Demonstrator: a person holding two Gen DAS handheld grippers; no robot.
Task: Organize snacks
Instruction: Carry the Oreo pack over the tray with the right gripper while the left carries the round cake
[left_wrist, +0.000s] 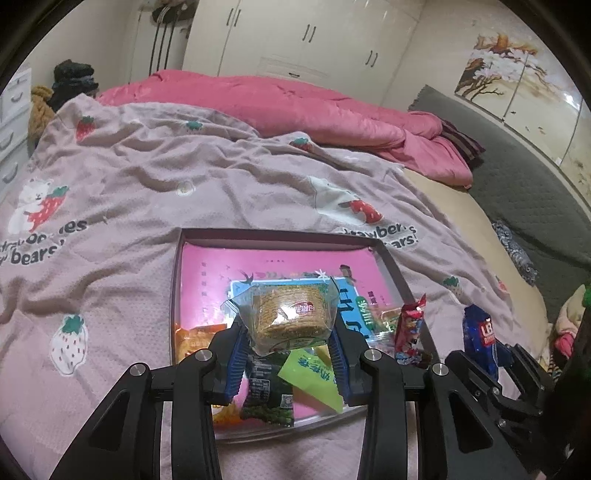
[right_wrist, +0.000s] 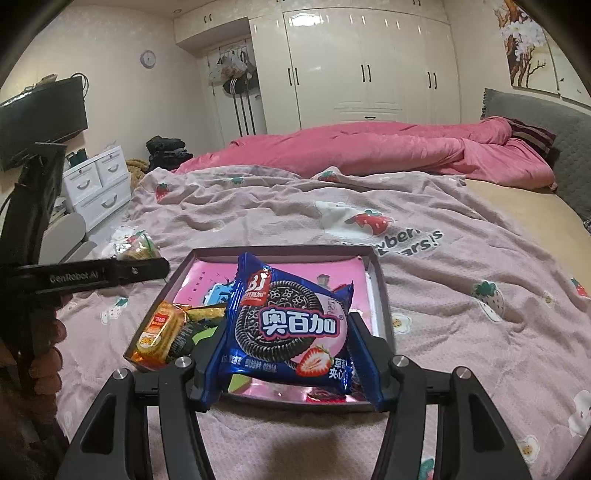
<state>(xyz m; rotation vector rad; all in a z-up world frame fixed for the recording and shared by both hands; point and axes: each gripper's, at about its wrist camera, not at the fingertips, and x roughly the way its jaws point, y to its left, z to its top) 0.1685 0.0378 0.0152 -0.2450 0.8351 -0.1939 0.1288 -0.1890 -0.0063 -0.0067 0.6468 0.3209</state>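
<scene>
1. The left gripper (left_wrist: 291, 354) is clamped on a clear packet of round crackers (left_wrist: 290, 314), its blue pads (left_wrist: 236, 363) pressing the packet from both sides, and holds it in the air above the near half of a shallow box (left_wrist: 388, 254).
2. The right gripper (right_wrist: 286, 354) is clamped on a blue packet of chocolate sandwich biscuits (right_wrist: 286, 328) with a strawberry printed on it, held upright over the near edge of the same box (right_wrist: 378, 280).
3. The box lies on a pale pink blanket (right_wrist: 443, 295) printed with strawberries and bears, spread over a bed.
4. The box has a bright pink lining (left_wrist: 266, 262). Already lying in it are an orange packet (right_wrist: 159, 332) at the near left corner, a dark green packet (left_wrist: 269, 391) beside it, and a yellow-green packet (left_wrist: 314, 380).
5. In the left wrist view, a red packet (left_wrist: 410, 332) stands at the box's right edge, and the right gripper's blue packet shows just beyond it.
6. A rumpled pink quilt (left_wrist: 295, 107) lies along the far side of the bed, with white wardrobes (right_wrist: 369, 66) behind it.
7. A white chest of drawers (right_wrist: 96, 181) stands to the left of the bed.
</scene>
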